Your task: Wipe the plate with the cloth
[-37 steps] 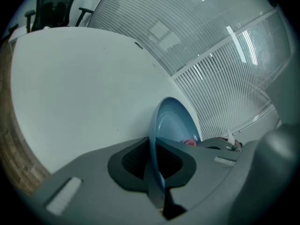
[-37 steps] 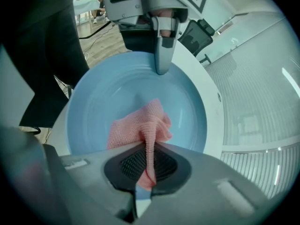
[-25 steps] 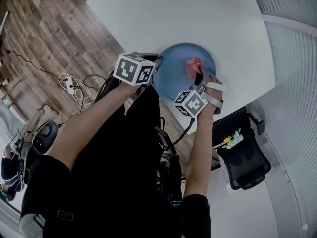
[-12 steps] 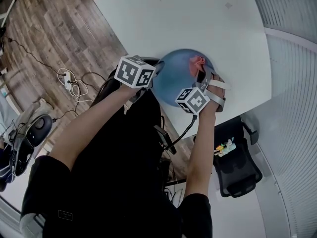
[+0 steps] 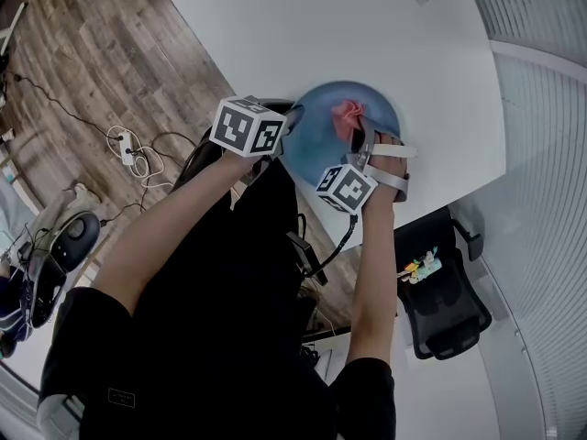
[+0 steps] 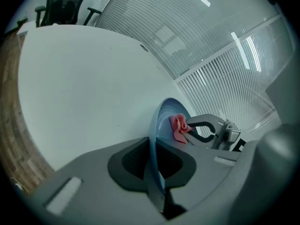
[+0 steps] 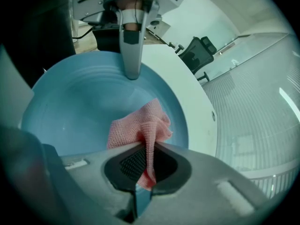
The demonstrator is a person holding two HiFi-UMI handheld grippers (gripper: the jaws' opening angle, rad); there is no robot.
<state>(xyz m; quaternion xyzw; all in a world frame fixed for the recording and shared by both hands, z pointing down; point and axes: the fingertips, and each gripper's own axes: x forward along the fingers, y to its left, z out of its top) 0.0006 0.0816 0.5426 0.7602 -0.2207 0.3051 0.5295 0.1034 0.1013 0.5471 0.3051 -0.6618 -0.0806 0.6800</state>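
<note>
A blue plate (image 5: 321, 140) is held tilted over the near edge of the white table (image 5: 367, 35). My left gripper (image 5: 286, 132) is shut on its left rim, and in the left gripper view the plate (image 6: 165, 118) shows edge-on, running between the jaws of that gripper (image 6: 154, 150). A pink cloth (image 5: 347, 113) is bunched against the plate's face, with my right gripper (image 5: 355, 134) shut on it. In the right gripper view the cloth (image 7: 136, 128) hangs from that gripper (image 7: 149, 146) onto the plate (image 7: 70, 107), and a left fingertip (image 7: 131, 55) clamps the far rim.
The table's near edge runs just under the plate. A black office chair (image 5: 447, 305) stands right of my arm, beside a slatted wall (image 5: 550, 200). Wood floor with cables and a power strip (image 5: 128, 159) lies to the left.
My right gripper has slid the cloth a little leftward across the plate's face and rolled slightly. The left gripper and plate have stayed put.
</note>
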